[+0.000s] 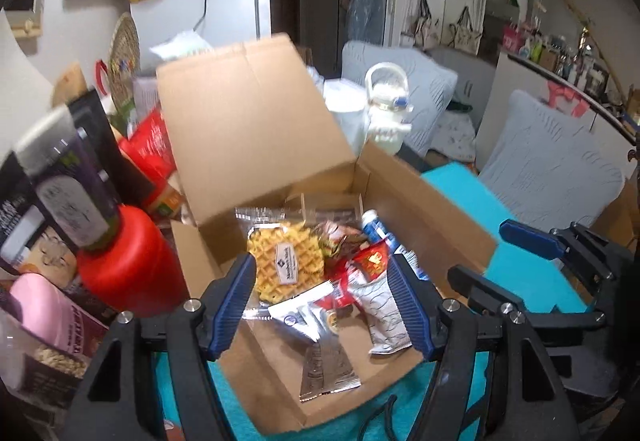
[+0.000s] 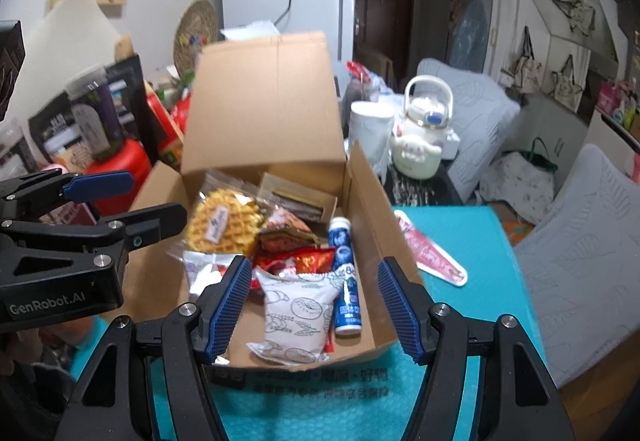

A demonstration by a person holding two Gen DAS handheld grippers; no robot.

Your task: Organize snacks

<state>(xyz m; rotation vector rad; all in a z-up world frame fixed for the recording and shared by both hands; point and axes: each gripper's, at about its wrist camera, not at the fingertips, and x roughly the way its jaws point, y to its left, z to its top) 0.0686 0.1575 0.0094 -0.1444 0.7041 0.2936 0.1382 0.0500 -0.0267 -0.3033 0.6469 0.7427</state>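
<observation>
A: Where is the cardboard box (image 1: 400,197) relative to the fingers?

B: It sits ahead of and below both pairs, lid flap up, on the teal mat (image 2: 460,361). The left gripper (image 1: 324,305) and right gripper (image 2: 310,305) both stand apart with nothing between the pads.

A: And the snacks?

B: Inside the box. The waffle pack (image 2: 222,227) lies beyond the fingertips, the white patterned packet (image 2: 298,315) shows between the right fingers, the blue tube (image 2: 346,281) just beside it. A pink packet (image 2: 434,257) lies outside, right of the box.
</observation>
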